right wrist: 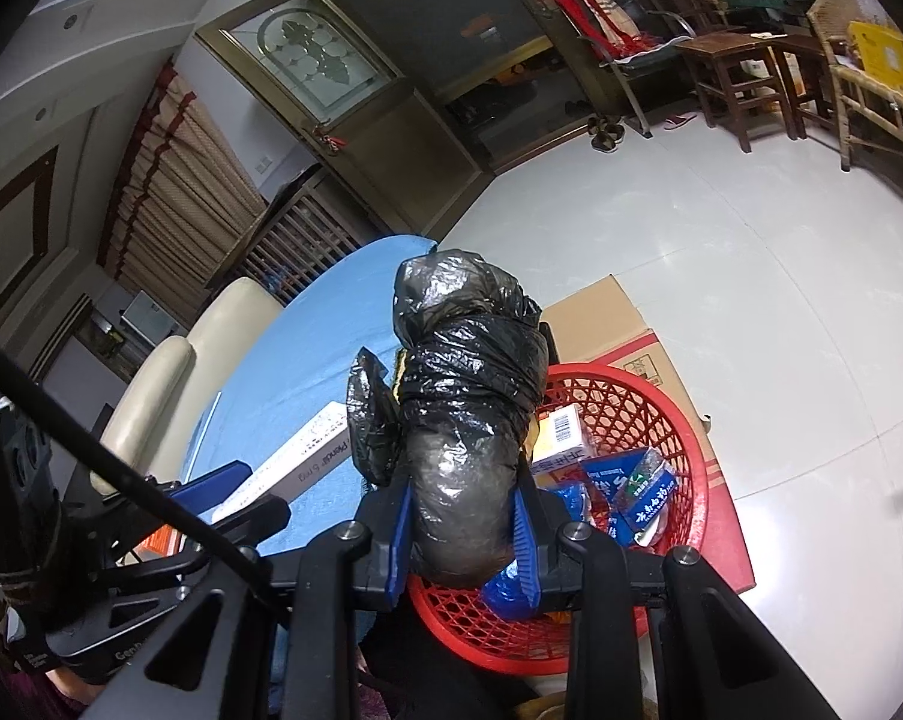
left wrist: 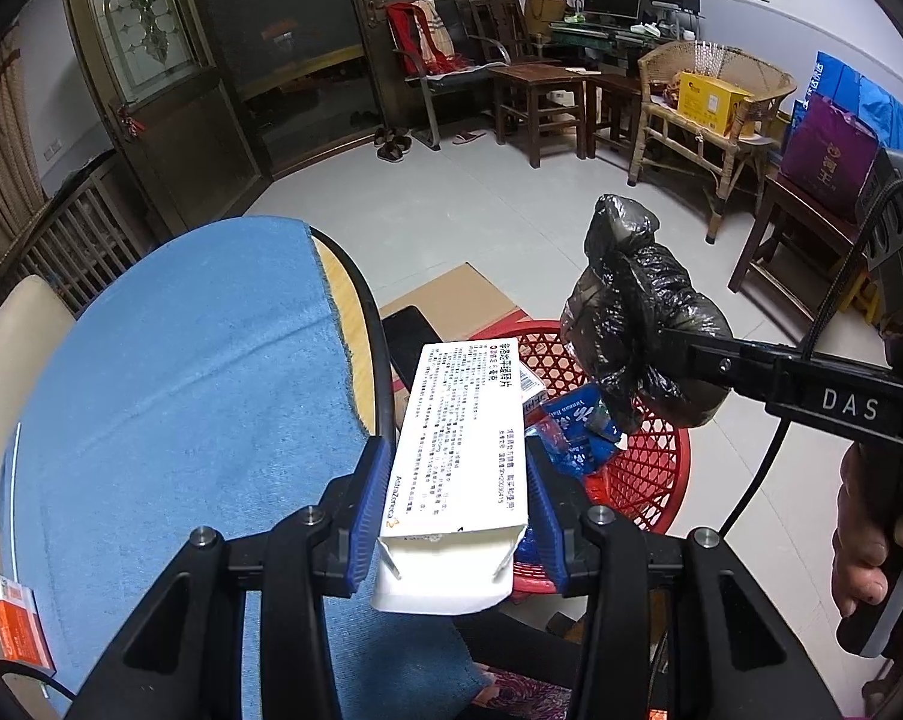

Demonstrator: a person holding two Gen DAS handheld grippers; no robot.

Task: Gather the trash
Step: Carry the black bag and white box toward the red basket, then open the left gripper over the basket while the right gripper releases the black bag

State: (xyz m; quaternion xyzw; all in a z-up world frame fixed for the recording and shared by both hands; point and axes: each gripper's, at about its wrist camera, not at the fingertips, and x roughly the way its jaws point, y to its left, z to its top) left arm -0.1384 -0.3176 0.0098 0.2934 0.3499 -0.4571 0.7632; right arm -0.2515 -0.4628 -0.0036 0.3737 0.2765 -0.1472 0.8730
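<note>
My left gripper (left wrist: 457, 474) is shut on a long white medicine box (left wrist: 460, 438) and holds it past the table edge, above the red basket (left wrist: 649, 474). My right gripper (right wrist: 466, 516) is shut on a black plastic bag bundle (right wrist: 469, 420) and holds it over the red basket (right wrist: 655, 414). The bundle (left wrist: 637, 324) and the right gripper also show in the left wrist view, to the right of the box. The basket holds a white carton (right wrist: 562, 438) and blue packets (right wrist: 637, 486). The white box (right wrist: 295, 462) and the left gripper show at the left of the right wrist view.
A round table under a blue cloth (left wrist: 181, 396) is on the left, with an orange box (left wrist: 19, 624) near its edge. A cream chair (right wrist: 169, 384) stands behind it. Flattened cardboard (left wrist: 457, 300) lies on the floor under the basket. Wooden and wicker chairs line the far wall.
</note>
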